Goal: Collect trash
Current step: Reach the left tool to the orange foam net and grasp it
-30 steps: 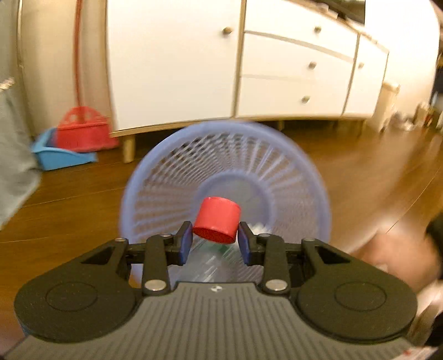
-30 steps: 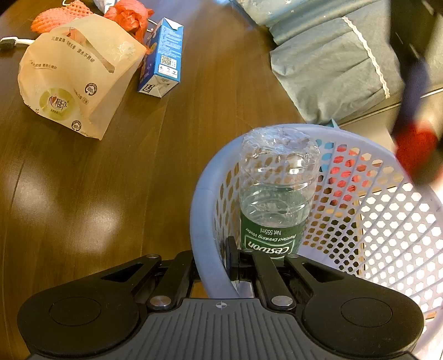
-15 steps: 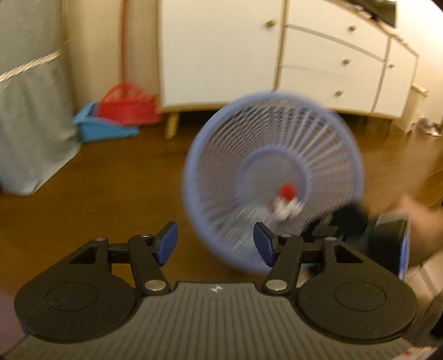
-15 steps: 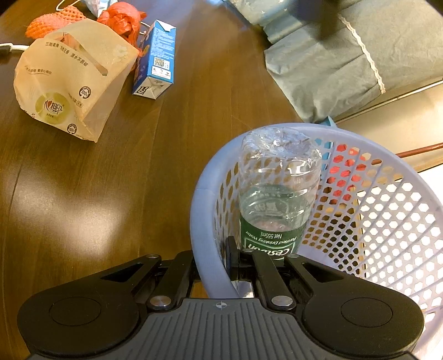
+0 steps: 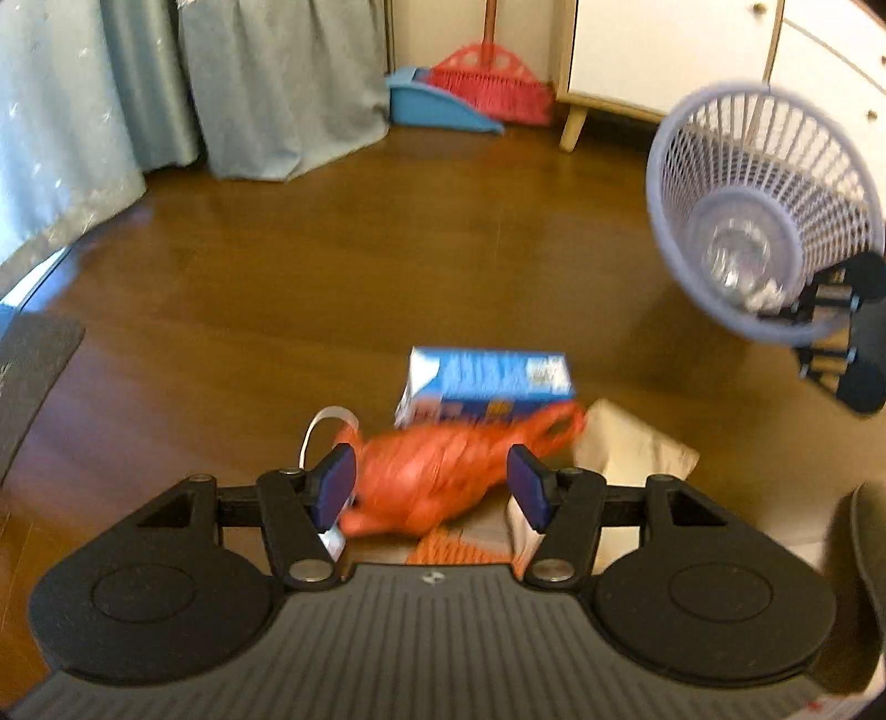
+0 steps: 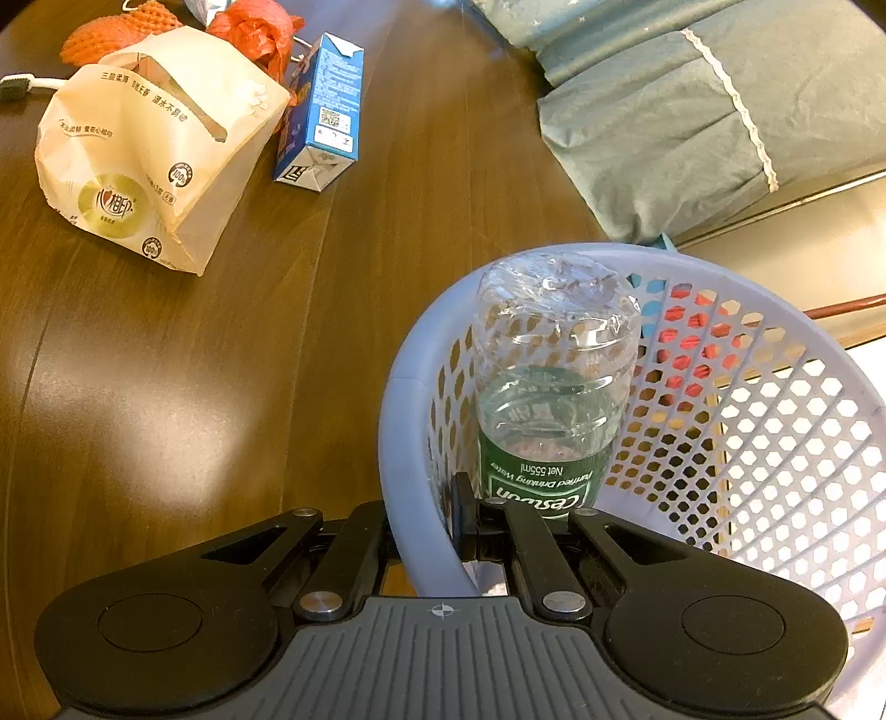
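Note:
My right gripper (image 6: 437, 526) is shut on the rim of a lilac mesh basket (image 6: 396, 443), held off the table's edge. Inside stands a clear water bottle (image 6: 554, 399) with a green label, base up. In the left wrist view that basket (image 5: 775, 327) hangs at the far right, tilted toward me. My left gripper (image 5: 432, 484) is open, its blue pads either side of a crumpled red plastic bag (image 5: 437, 476) on the brown table. Behind it lies a blue carton (image 5: 490, 376), also the blue carton (image 6: 326, 111) in the right view. A beige paper bag (image 6: 149, 160) lies beside it.
Orange foam netting (image 6: 119, 30) and a white cable (image 6: 33, 83) lie at the table's far left. Grey-green curtains (image 5: 277, 83), a blue dustpan (image 5: 432, 105) with a red broom (image 5: 487, 83), and a white cabinet (image 5: 664, 50) stand on the floor beyond.
My left gripper let the bottle drop into the basket, opened, and swung left and down to the red plastic bag. The right gripper and basket stayed where they were.

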Demonstrator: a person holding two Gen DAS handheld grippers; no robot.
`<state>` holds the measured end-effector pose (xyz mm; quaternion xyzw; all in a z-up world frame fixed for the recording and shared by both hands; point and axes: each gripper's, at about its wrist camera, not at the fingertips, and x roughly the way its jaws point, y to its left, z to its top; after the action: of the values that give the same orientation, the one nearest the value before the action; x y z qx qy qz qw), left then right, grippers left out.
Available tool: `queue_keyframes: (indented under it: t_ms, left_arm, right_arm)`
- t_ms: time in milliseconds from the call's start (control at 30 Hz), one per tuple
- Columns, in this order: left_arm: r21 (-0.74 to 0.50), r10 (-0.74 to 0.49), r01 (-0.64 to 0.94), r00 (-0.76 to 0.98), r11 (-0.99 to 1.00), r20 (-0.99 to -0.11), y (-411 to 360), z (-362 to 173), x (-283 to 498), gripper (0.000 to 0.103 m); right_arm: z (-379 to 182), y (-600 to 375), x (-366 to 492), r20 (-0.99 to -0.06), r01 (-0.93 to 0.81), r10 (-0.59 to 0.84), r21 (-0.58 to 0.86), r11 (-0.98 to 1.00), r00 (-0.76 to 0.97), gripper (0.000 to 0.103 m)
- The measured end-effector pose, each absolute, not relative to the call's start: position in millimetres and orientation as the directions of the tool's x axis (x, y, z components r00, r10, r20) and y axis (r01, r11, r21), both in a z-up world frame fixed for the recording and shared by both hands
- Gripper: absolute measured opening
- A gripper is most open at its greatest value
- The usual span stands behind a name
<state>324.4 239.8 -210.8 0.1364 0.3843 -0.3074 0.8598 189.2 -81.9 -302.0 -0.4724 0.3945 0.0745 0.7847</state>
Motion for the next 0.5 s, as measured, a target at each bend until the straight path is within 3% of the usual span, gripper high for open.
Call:
queue_keyframes:
  t_ms: [267, 500]
  left_arm:
    - [0.023, -0.401, 0.702, 0.433, 0.712, -0.807, 241.7, -256.6, 294.1, 0.056]
    - [0.119, -0.334, 0.794, 0.381, 0.597, -0.862, 232.7, -294.9, 270.0, 0.048]
  right_arm:
    - [-301.1, -82.1, 188.2, -0.691, -0.493, -0.258, -0.683, 0.538, 0.675, 0.001]
    - [-300.9, -83.4, 186.5, -0.692, -0.496, -0.259, -0.683, 0.536, 0.674, 0.001]
